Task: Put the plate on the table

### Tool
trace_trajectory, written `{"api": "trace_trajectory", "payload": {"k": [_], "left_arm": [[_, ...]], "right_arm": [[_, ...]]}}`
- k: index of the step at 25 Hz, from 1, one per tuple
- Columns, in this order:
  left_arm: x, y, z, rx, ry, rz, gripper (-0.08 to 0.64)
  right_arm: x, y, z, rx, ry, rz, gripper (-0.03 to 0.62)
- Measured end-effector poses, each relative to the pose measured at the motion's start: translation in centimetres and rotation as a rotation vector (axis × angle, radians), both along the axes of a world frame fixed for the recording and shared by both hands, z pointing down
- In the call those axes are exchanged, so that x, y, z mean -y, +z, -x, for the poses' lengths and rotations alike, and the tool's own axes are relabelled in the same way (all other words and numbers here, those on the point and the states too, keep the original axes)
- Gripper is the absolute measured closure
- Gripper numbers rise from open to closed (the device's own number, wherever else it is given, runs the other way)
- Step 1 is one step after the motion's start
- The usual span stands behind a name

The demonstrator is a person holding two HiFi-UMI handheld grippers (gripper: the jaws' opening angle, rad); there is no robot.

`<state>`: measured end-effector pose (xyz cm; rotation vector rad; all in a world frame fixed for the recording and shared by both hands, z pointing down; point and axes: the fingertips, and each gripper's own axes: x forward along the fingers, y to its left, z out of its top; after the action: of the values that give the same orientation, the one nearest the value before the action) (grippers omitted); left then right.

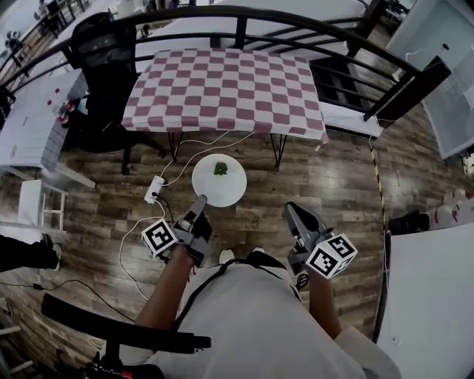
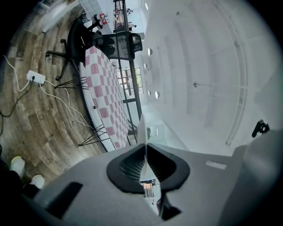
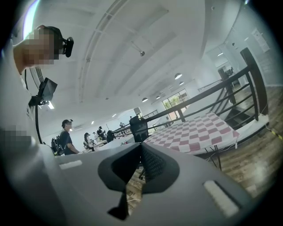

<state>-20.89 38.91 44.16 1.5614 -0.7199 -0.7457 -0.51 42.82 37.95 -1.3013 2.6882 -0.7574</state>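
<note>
Nearest is the person's white shirt (image 1: 252, 318), with a bare forearm reaching out on each side to a gripper. The left gripper (image 1: 200, 203) has its jaws drawn narrow and clamped on the near rim of a white plate (image 1: 218, 181). In the left gripper view the plate (image 2: 142, 130) shows edge-on as a thin white blade pinched between the dark pads. The right gripper (image 1: 293, 212) sits beside it, a little to the right and apart from the plate. Its own view shows the jaws (image 3: 140, 151) closed together with nothing between them. The plate is held out level over the wooden floor (image 1: 333, 185), just short of the counter's front edge and not resting on anything, and a small green bit (image 1: 221, 169) lies near its far side. On the floor left of the plate lies a white power strip (image 1: 154, 189), with white cables (image 1: 196, 144) running from it under the counter. Beyond stands the counter (image 1: 222, 89), covered with a red-and-white checked cloth and bare on top. A black office chair (image 1: 107, 63) stands at its left end. Behind both curves a black railing (image 1: 244, 15), and a white desk (image 1: 29, 122) stands off to the far left. The right gripper view takes in several people (image 3: 66, 137) standing far off in the room.
</note>
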Motion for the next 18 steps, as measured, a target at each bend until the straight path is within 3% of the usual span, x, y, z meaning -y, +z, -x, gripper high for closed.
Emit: {"api": "trace_trajectory", "payload": {"k": [18], "left_arm": [[0.6,1.0,0.0,0.022,-0.002,0.020,0.536]], "right_arm": [[0.5,1.3,0.2,0.018,-0.007,0.029,0.584]]}}
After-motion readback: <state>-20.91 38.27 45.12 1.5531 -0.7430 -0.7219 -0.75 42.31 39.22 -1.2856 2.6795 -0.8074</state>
